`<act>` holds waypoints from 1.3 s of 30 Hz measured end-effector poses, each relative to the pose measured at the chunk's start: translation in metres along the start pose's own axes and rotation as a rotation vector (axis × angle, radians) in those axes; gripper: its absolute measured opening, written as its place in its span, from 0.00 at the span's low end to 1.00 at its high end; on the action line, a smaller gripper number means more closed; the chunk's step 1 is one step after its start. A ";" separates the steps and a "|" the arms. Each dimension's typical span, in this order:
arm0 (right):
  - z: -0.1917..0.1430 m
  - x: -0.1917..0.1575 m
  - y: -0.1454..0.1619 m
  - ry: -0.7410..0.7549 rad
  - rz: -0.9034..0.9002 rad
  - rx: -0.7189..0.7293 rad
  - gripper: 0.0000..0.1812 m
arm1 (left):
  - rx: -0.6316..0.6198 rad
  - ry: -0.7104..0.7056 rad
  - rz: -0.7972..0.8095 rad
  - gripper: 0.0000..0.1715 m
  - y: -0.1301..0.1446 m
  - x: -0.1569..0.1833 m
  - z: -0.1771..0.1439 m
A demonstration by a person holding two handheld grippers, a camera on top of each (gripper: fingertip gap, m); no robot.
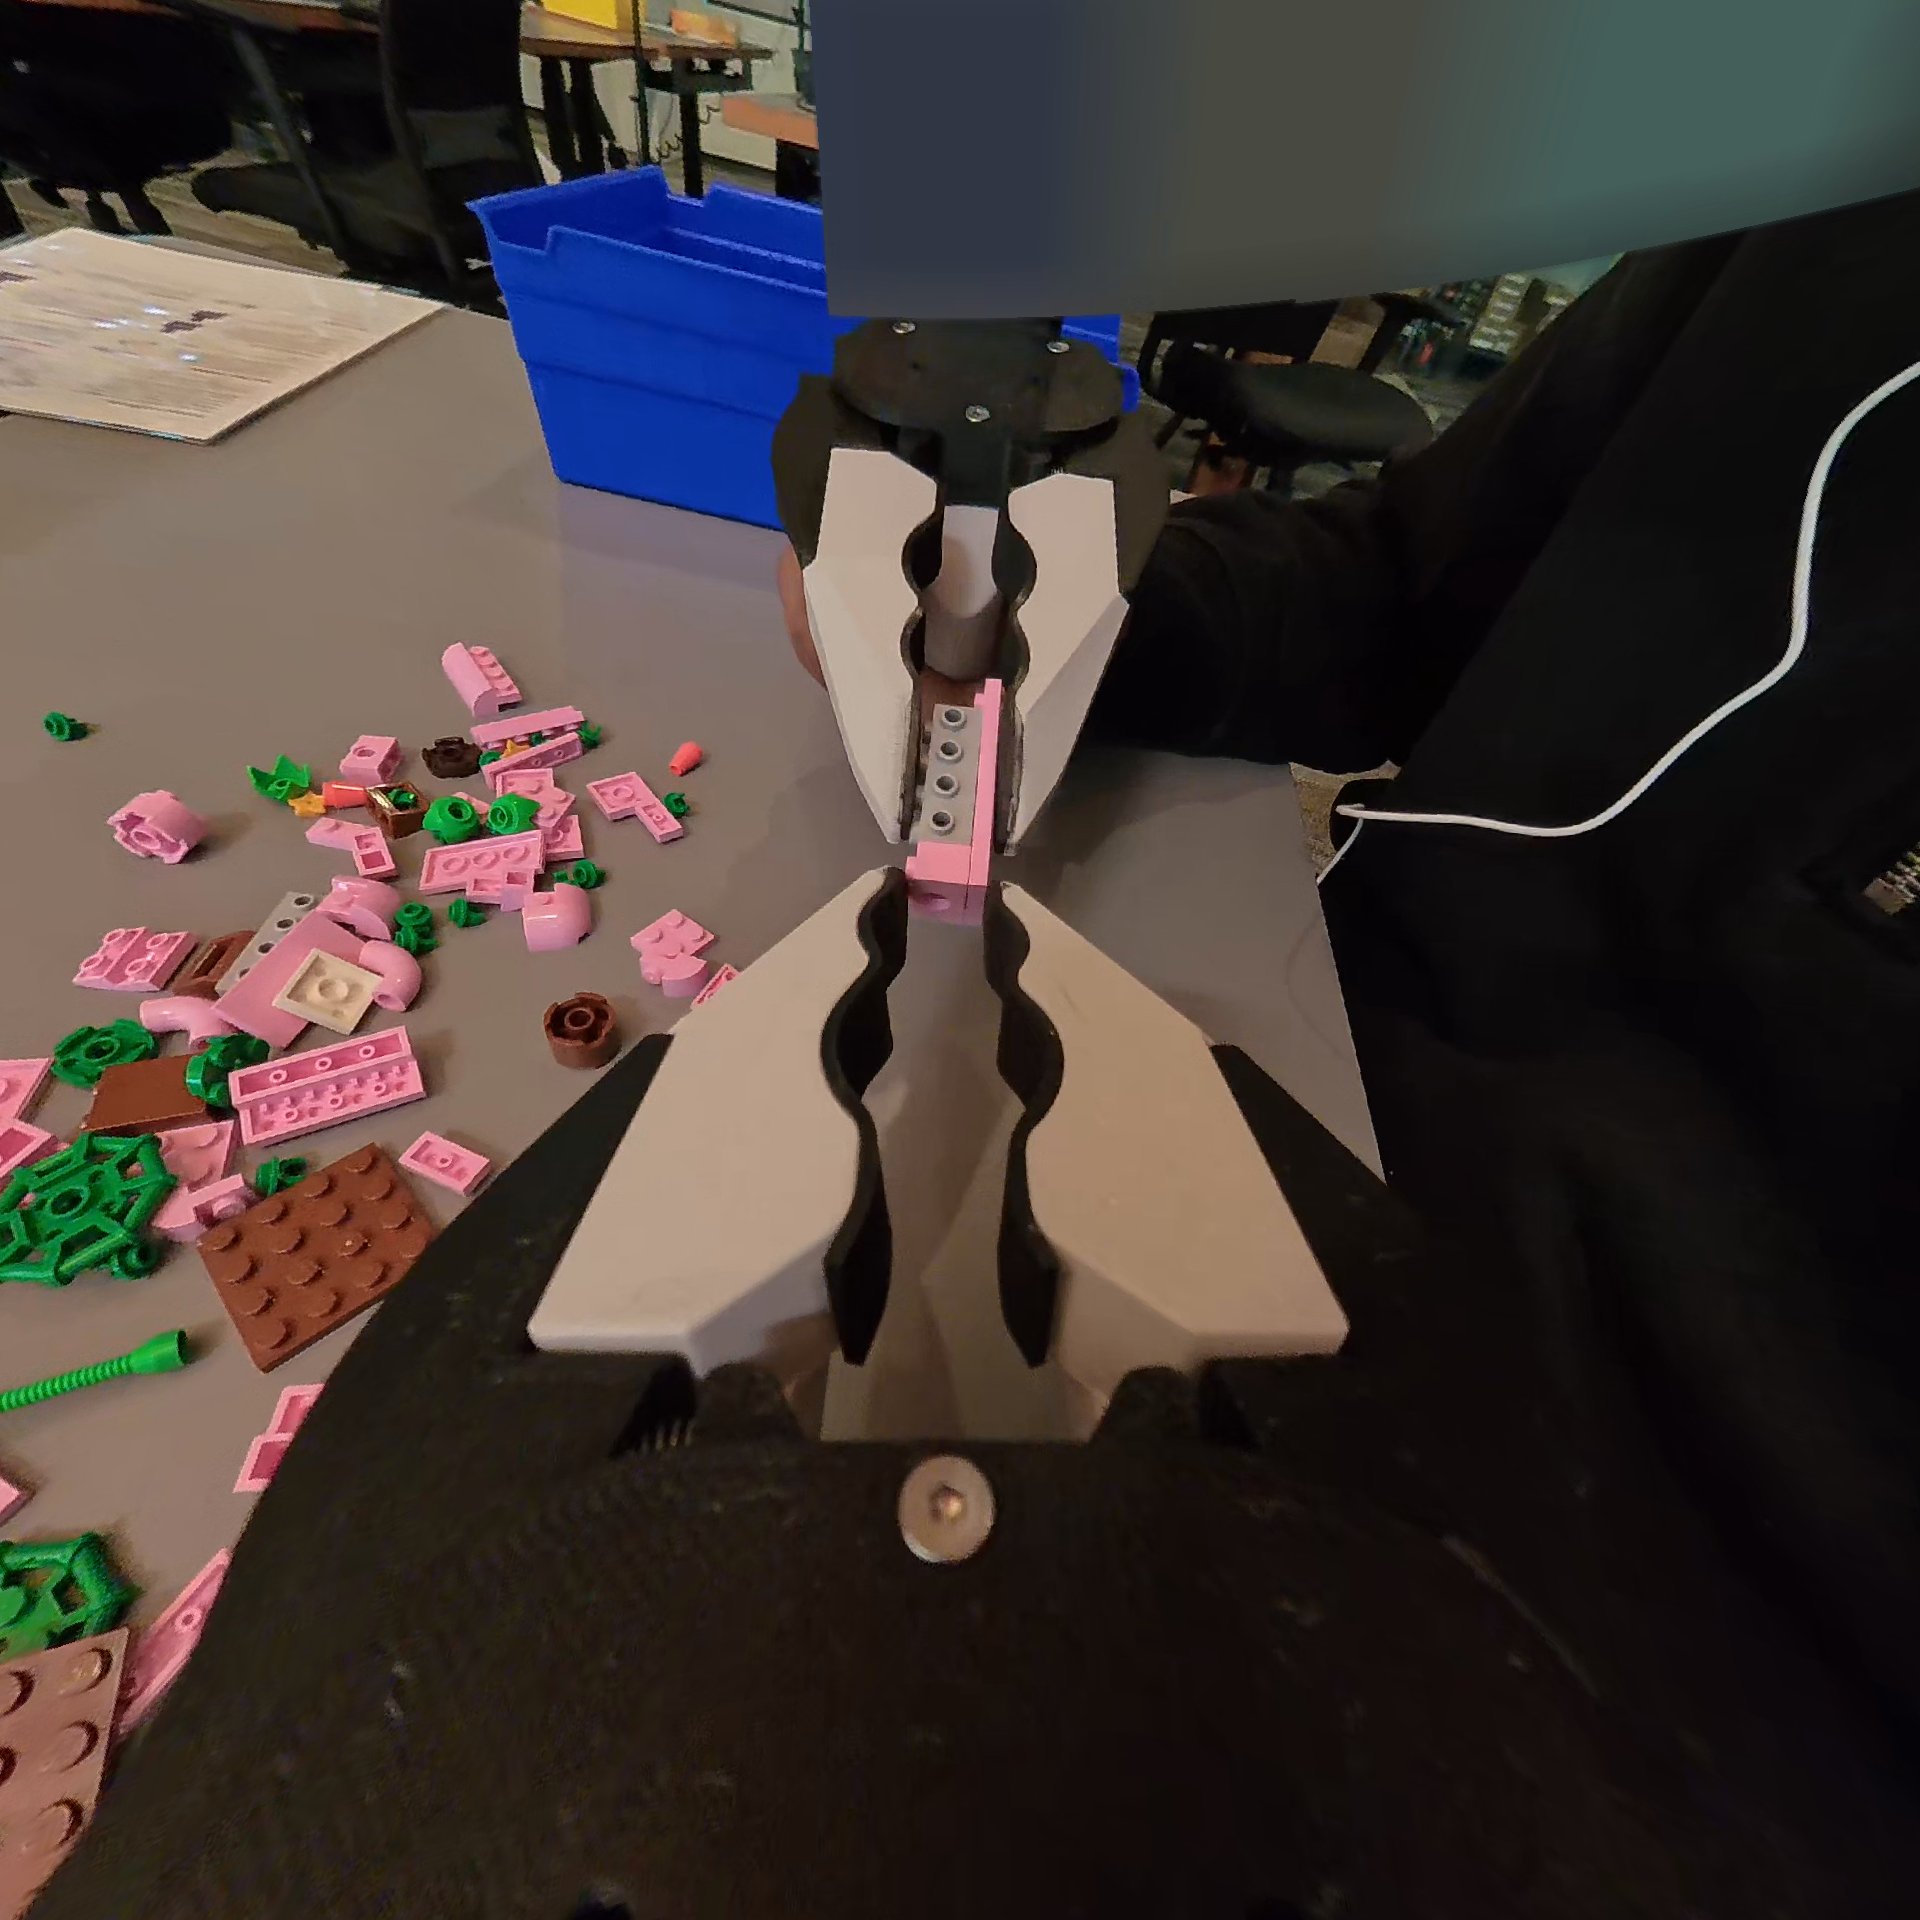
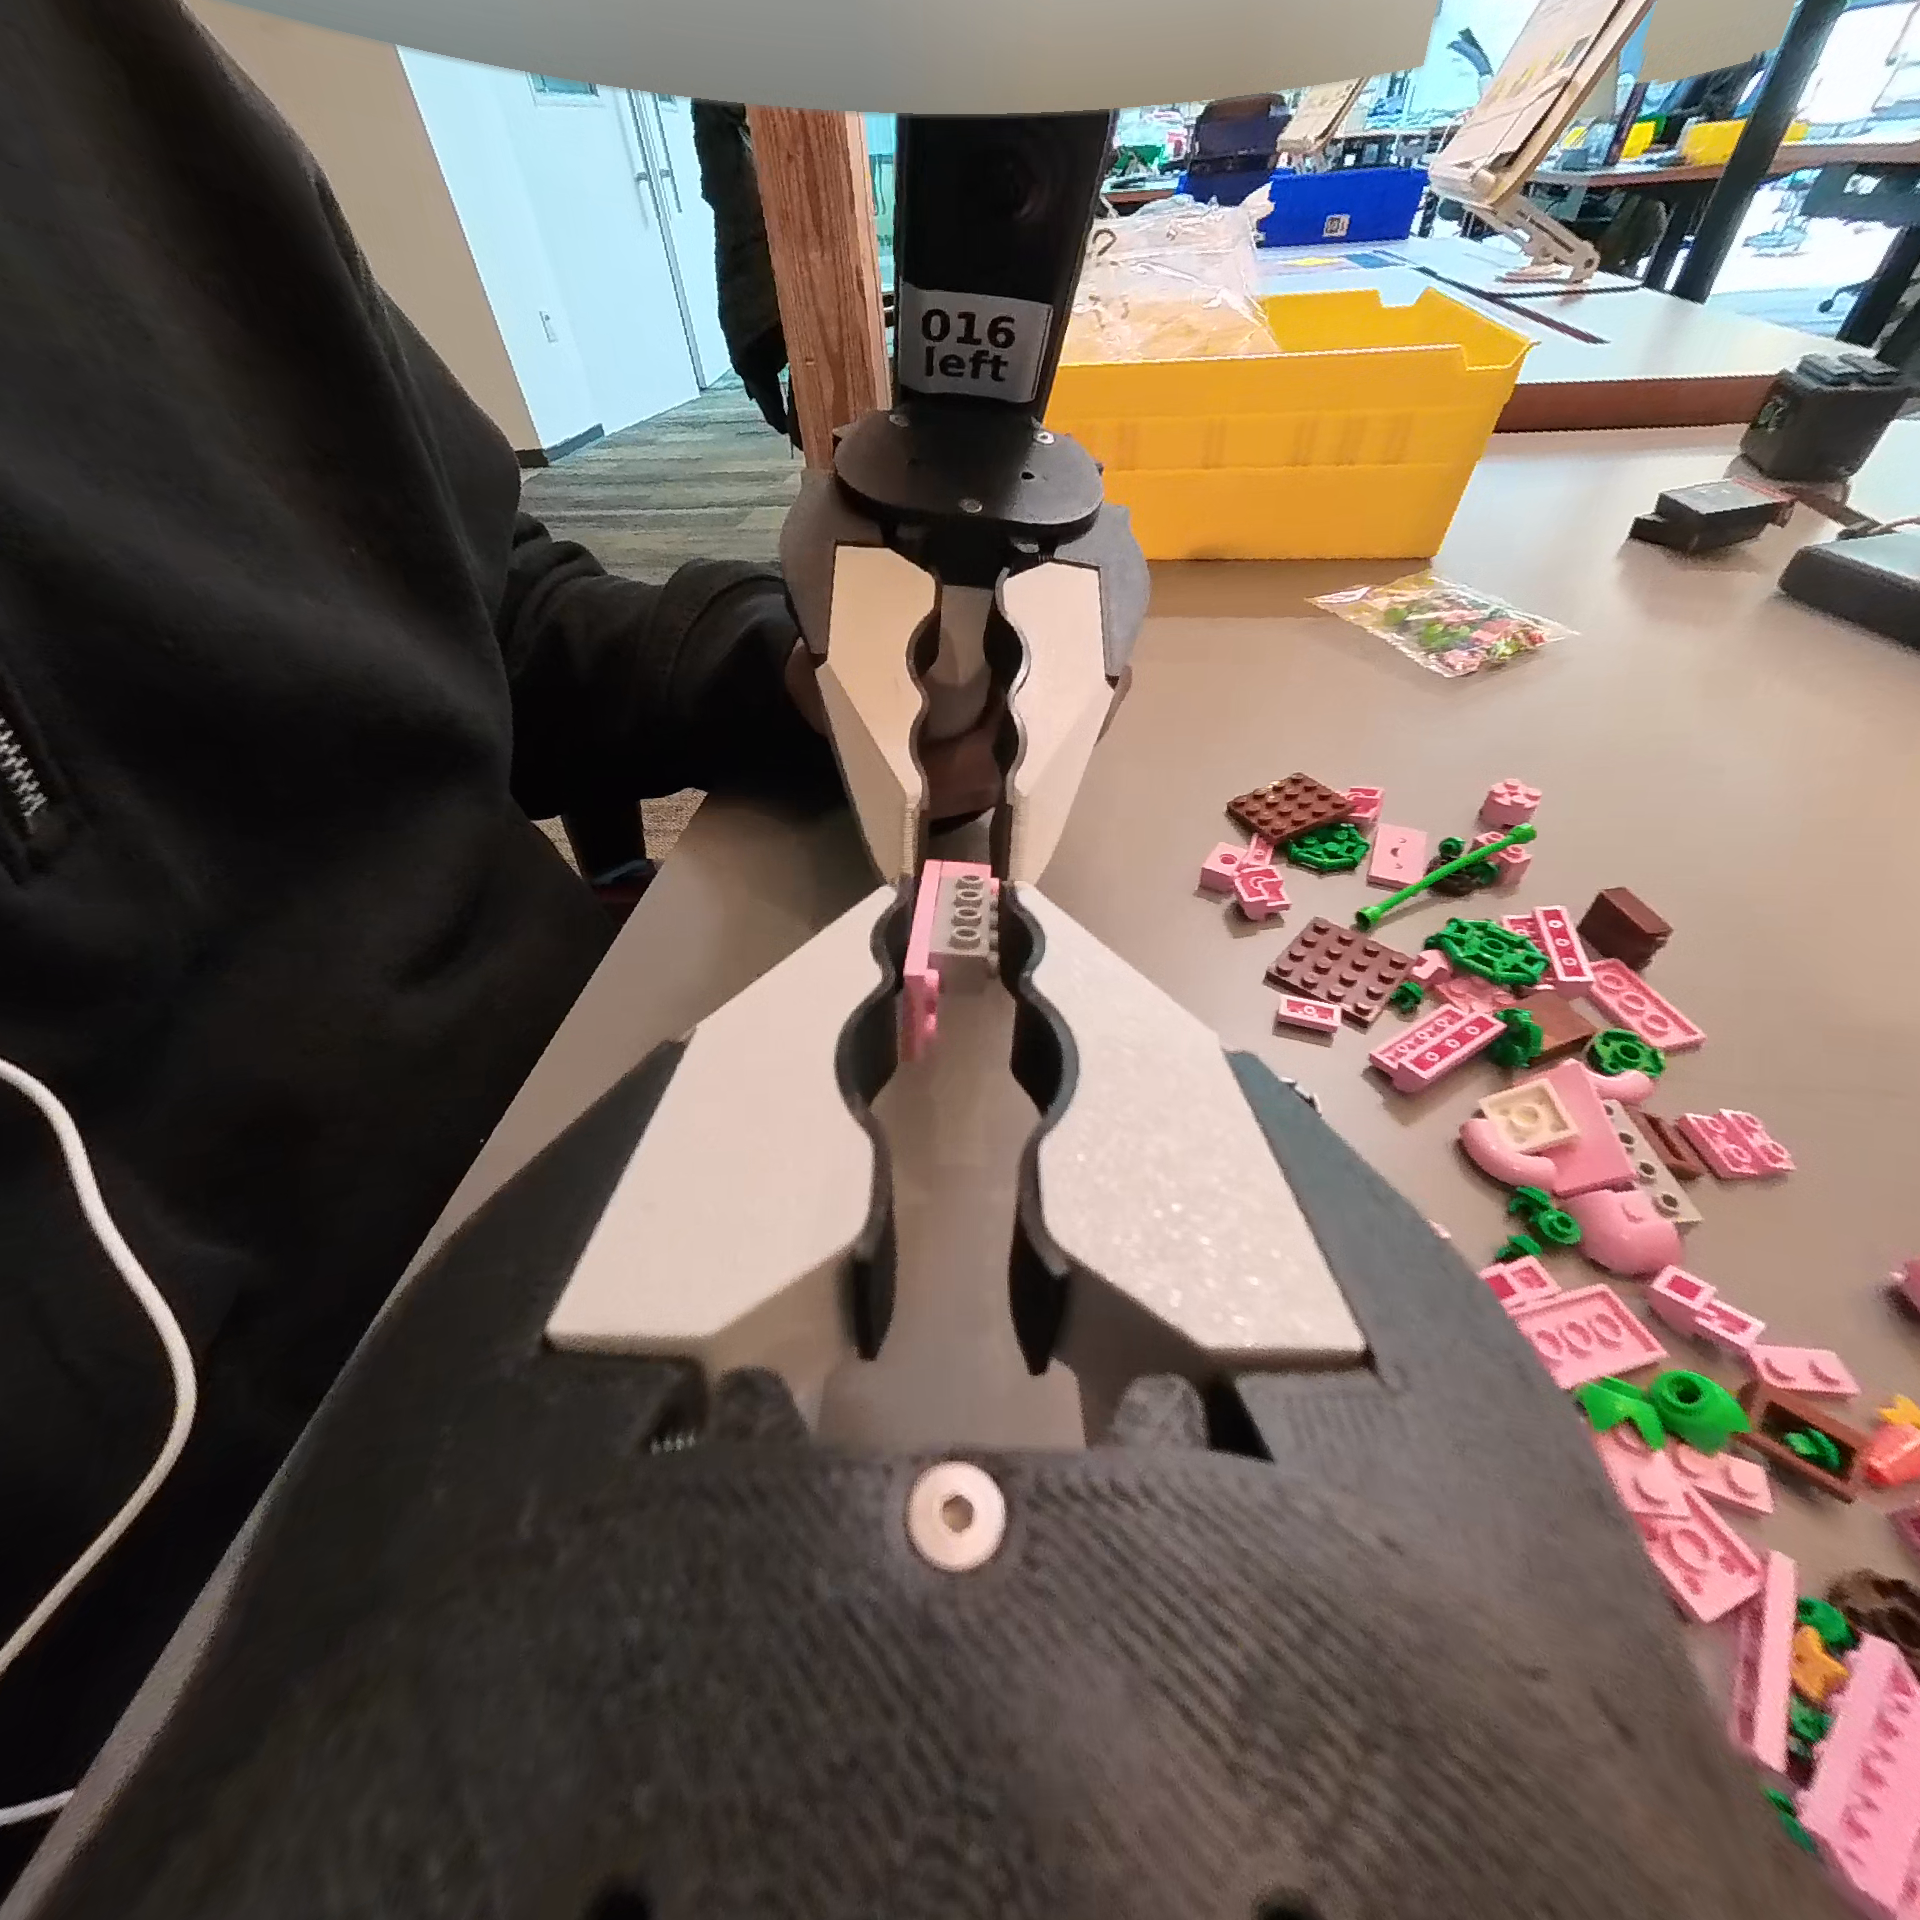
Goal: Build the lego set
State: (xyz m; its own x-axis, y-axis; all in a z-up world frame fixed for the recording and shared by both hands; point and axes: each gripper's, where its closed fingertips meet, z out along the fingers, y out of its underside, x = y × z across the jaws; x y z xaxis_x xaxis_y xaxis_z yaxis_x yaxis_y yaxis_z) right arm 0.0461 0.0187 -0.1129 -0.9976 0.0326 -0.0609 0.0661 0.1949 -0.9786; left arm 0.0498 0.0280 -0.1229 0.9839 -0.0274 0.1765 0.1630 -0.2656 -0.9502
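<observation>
My right gripper is shut on a small assembly: a grey plate with a row of holes against a pink plate. It holds it in the air above the table's near edge. In the left wrist view the same assembly sits in the right gripper, with a pink brick sticking out of its end. My left gripper faces it tip to tip, its jaws closed around that pink brick. The left gripper also shows in the right wrist view.
Loose pink, green and brown pieces lie spread on the grey table, with a brown studded plate. A blue bin and an instruction sheet lie beyond. A yellow bin and a bag of pieces stand farther back. The person's black jacket is close by. The grippers are tip to tip, or close to it.
</observation>
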 end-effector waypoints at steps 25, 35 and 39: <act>-0.001 -0.001 -0.004 0.014 -0.013 0.017 0.08 | 0.026 -0.003 0.006 0.07 -0.005 0.001 -0.002; -0.010 0.009 -0.015 0.000 0.101 0.119 0.22 | 0.003 -0.108 0.068 0.07 0.000 -0.013 -0.005; -0.019 0.025 -0.015 0.020 0.238 0.151 0.23 | -0.049 -0.202 0.166 0.07 0.005 -0.020 -0.005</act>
State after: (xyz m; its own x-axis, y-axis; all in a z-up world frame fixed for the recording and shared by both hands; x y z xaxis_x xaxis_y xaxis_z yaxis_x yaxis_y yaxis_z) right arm 0.0207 0.0354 -0.0957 -0.9535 0.0798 -0.2905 0.2937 0.0312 -0.9554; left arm 0.0302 0.0221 -0.1303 0.9923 0.1172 -0.0404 -0.0008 -0.3199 -0.9474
